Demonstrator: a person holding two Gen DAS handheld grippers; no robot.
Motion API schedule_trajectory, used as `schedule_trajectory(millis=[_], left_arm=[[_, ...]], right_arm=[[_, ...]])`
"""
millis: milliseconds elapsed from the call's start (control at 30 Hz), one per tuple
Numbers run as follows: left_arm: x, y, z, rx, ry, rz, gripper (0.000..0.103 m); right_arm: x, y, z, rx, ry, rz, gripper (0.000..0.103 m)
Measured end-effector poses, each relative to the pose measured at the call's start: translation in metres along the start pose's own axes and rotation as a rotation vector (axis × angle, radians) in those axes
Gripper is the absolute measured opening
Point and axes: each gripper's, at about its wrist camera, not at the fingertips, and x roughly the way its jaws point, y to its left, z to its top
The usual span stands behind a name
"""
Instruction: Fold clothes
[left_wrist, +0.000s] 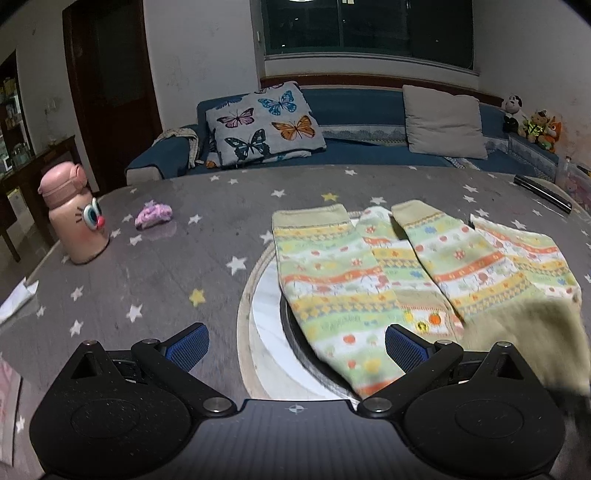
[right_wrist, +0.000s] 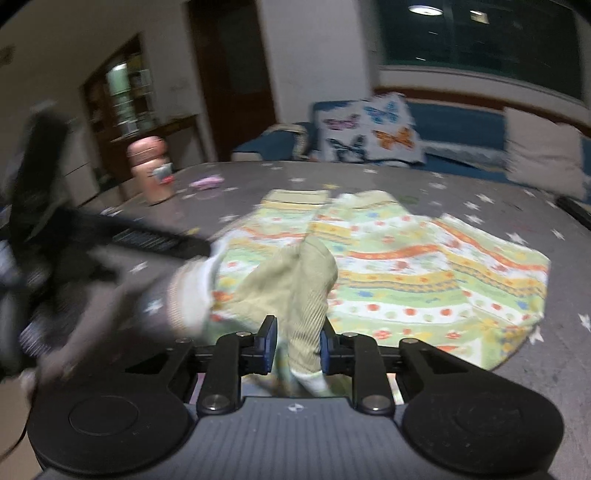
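My right gripper (right_wrist: 297, 347) pinches the ribbed waistband of the soft, floppy patterned children's pants (left_wrist: 369, 280) spread on the table (left_wrist: 155, 273), while my left gripper (left_wrist: 295, 343) hangs open.

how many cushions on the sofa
2: a butterfly cushion at the sofa's left end, and a plain cushion toward its right. The table edge may hide others.

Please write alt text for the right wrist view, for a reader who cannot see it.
The right gripper is shut on the ribbed waistband of striped children's trousers lying on a star-patterned table. The image is blurred.
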Motion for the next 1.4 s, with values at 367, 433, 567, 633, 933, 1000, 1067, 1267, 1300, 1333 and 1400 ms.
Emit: schedule_trajectory(millis=[367,433,567,633,933,1000,1067,1267,1300,1333,1400], left_arm=[[0.031,-0.03,0.016,0.079,0.017,-0.031,0.103],[0.038,-0.036,0.016,0.097,0.017,-0.043,0.103],[0.052,-0.048,0.013,0.133,0.021,-0.063,0.102],[0.059,-0.051,0.009,0.147,0.031,-0.068,0.096],[0.063,-0.044,-0.009,0.201,0.02,-0.077,0.063],[0.059,-0.041,-0.013,0.21,0.011,-0.07,0.061],[0.055,-0.036,-0.017,0.218,0.002,-0.069,0.061],[0.04,-0.027,-0.027,0.223,-0.004,-0.067,0.056],[0.038,-0.025,-0.027,0.215,-0.002,-0.068,0.056],[0.036,-0.024,-0.025,0.206,-0.003,-0.071,0.056],[0.033,-0.023,-0.021,0.195,-0.013,-0.082,0.056]], right_arm=[[-0.025,0.025,-0.024,-0.144,0.1,0.161,0.047],[-0.033,0.029,-0.022,-0.151,0.097,0.188,0.051],[-0.046,0.021,-0.008,-0.134,0.064,0.183,0.054],[-0.046,0.014,0.003,-0.137,0.046,0.155,0.056],[-0.012,-0.03,0.046,-0.052,0.014,0.093,0.061],[-0.006,-0.041,0.055,-0.021,0.004,0.092,0.061],[-0.002,-0.047,0.065,-0.012,-0.025,0.081,0.066],[0.036,-0.056,0.087,-0.079,-0.018,-0.054,0.065],[0.047,-0.056,0.088,-0.094,-0.006,-0.078,0.065],[0.058,-0.057,0.088,-0.112,0.003,-0.099,0.065],[0.081,-0.056,0.088,-0.143,0.017,-0.142,0.065]])
